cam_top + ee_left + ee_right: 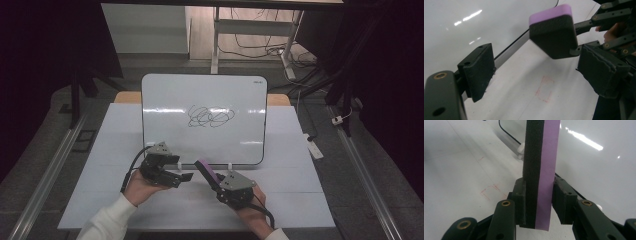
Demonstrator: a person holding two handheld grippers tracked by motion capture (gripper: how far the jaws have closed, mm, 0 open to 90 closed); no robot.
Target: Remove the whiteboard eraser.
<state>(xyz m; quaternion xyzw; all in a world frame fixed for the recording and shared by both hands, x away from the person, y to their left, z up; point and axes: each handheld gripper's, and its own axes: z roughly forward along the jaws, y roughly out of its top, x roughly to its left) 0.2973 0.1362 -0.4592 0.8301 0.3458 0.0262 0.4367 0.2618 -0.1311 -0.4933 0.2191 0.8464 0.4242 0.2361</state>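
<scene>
Currently, right tongs: clamped on whiteboard eraser.
Left tongs: apart, empty.
Scribble: unerased.
Advice: present black felt face flat to whiteboard; wipe with firm overlapping strokes.

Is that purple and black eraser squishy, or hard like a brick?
The purple-and-black felt eraser block probably is light and a bit soft: the right gripper pinches it upright without it drooping. Its fuzzy black side likely resists slipping.
</scene>
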